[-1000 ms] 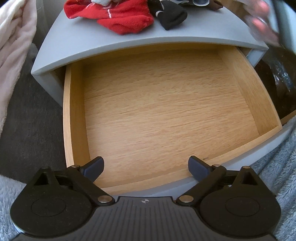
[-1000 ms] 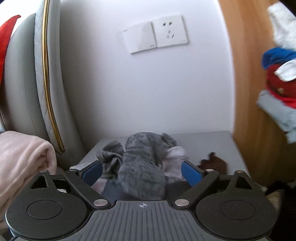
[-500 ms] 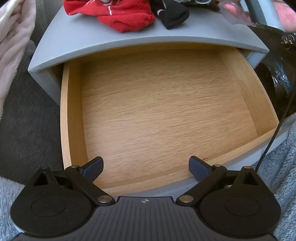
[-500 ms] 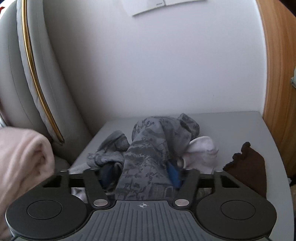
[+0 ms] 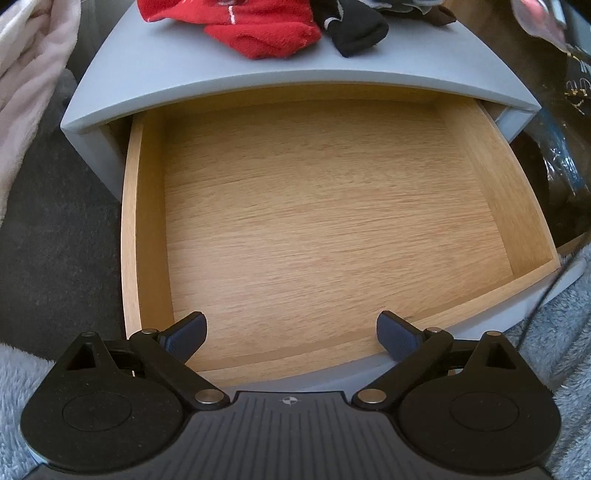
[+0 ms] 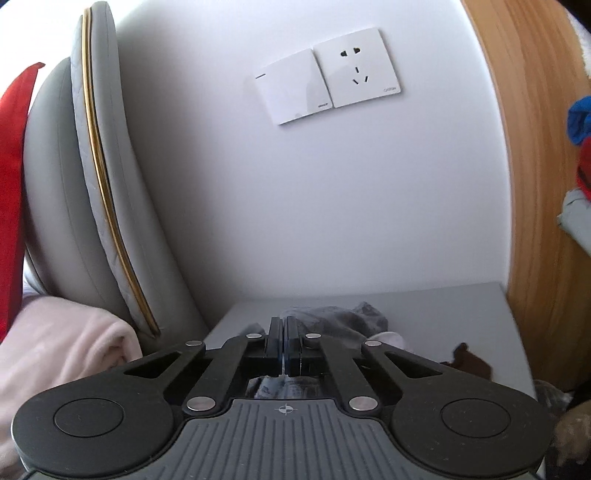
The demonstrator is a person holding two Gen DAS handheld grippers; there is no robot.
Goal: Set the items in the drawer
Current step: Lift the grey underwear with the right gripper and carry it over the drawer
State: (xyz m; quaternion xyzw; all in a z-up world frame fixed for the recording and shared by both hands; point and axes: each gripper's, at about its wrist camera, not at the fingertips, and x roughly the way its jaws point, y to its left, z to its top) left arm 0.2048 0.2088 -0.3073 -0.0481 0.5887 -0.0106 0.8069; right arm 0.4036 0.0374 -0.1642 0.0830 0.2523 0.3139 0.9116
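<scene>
R hand-held gripper (image 6: pixel 283 350) closed on grey cloth (image 6: pixel 343 319), socks beside.

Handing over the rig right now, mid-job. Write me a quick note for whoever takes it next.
Left tongs: open, holding nothing, poised over the open drawer.
Right tongs: have just closed; shut, apparently pinching the grey patterned cloth on the nightstand top.
Other things: the red cloth, black sock, white sock and brown cloth lie on the nightstand top.
Done: the drawer is open, with nothing in it yet.
Left: carry the grey patterned cloth into the drawer, then the rest.
</scene>
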